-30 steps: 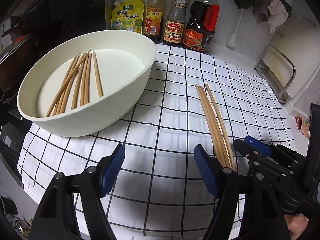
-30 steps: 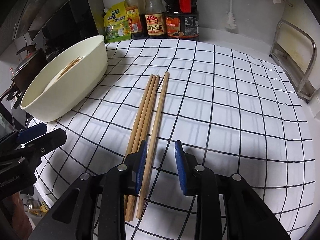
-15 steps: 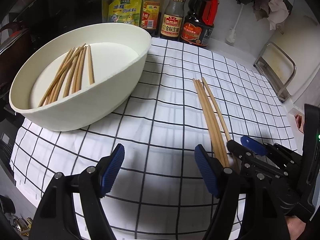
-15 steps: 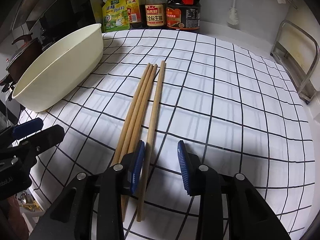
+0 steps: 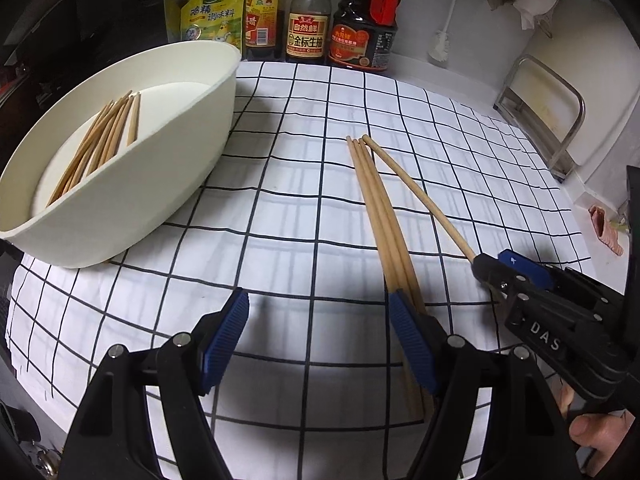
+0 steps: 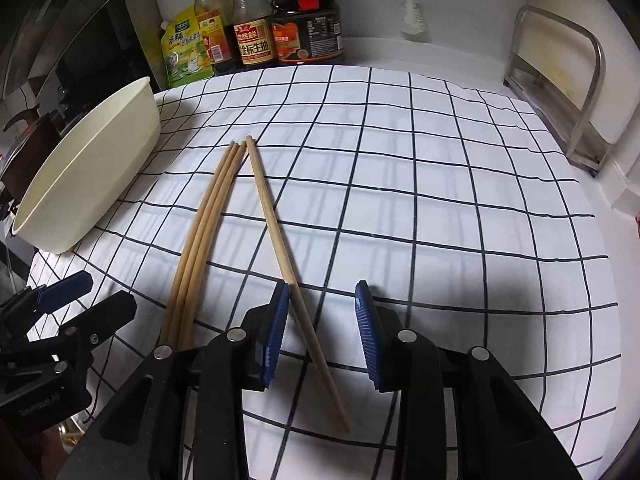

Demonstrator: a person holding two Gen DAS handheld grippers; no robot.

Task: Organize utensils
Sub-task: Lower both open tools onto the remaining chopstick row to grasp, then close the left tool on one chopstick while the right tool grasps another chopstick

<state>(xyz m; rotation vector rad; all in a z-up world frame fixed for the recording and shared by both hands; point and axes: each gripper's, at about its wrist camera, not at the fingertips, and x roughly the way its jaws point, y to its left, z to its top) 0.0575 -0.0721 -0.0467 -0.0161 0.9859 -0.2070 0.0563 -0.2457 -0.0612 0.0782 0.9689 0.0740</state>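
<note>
Wooden chopsticks in cream oval basin [image 5: 120, 184] seen only from left; lay between right gripper's [image 6: 322, 336] half-open pads; left gripper [image 5: 318, 340] gaped wide, empty.

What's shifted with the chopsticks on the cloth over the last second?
The right gripper has nudged one chopstick away from the other three, its near end swinging right between the open fingers. No grasp yet. Left gripper open; bowl and its chopsticks unchanged.

Lower ends of three chopsticks [image 6: 192, 264] hidden behind the right gripper [image 6: 322, 332], lower centre; bottle [image 5: 308, 20] tops cut off at upper edge.
</note>
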